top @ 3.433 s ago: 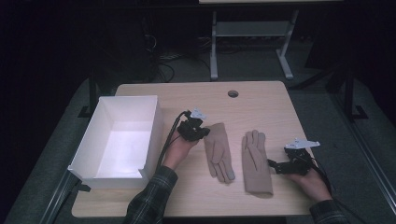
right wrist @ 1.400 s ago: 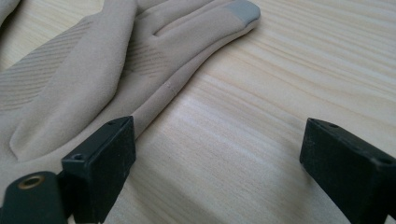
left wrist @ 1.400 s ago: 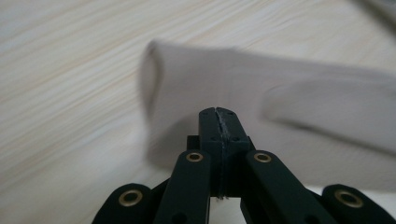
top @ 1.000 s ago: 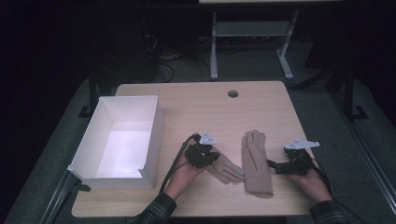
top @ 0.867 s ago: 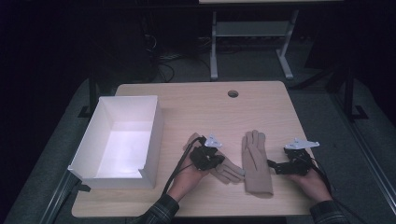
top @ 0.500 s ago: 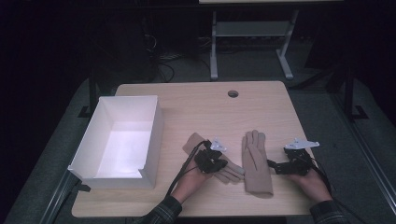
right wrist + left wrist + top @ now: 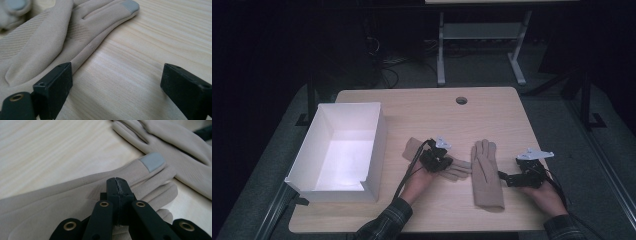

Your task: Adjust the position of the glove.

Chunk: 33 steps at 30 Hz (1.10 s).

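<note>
Beige fabric glove with a grey fingertip patch is the one getting handled, lying flat on the light wood table just right of the white open-top box. From the left gripper view, the left gripper has its black jaws pressed tight together right over the glove, near where the fingers start. Honestly can't tell if any fabric is actually pinched in there, the tips hide that spot. From above, the hand and gripper cover the glove's middle, so just the cuff and fingertips stick out.

The right gripper sits with its jaws wide apart, bare table between them, one jaw just at the edge of the second beige glove. That one lies flat, further right of the box, fingers pointing away from the person. In the right gripper view it's cut off at the frame edge.
</note>
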Motion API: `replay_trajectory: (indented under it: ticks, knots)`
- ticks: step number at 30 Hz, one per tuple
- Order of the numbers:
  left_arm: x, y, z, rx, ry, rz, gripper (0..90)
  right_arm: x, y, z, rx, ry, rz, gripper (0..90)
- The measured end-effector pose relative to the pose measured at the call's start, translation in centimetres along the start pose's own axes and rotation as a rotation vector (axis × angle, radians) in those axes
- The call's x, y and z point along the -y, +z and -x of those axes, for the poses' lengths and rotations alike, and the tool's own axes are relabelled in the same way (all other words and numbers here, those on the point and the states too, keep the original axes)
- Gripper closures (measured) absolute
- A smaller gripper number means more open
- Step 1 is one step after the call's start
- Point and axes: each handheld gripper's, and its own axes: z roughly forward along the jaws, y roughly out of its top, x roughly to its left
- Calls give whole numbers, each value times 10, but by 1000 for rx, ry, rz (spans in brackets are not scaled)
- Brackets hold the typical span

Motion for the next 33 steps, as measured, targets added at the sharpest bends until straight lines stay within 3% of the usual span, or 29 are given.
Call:
replay_trajectory:
  ticks: [10,16,19,21,26,33]
  knots:
    - [-21,19,-23,-54,-30,9,898,0,0,0,-2,-2,0,101]
    - [-30,28,-35,-62,-74,38,898,0,0,0,-2,-2,0,101]
    - [-30,27,-38,-54,-76,35,897,0,0,0,-3,-2,0,101]
    - [-30,23,-38,-51,-73,44,897,0,0,-1,-5,2,-3,100]
    - [-25,3,-42,-88,-75,83,885,0,0,-1,-7,2,-5,101]
    - [-11,-26,-70,-162,-108,81,894,0,0,-1,-7,2,-6,101]
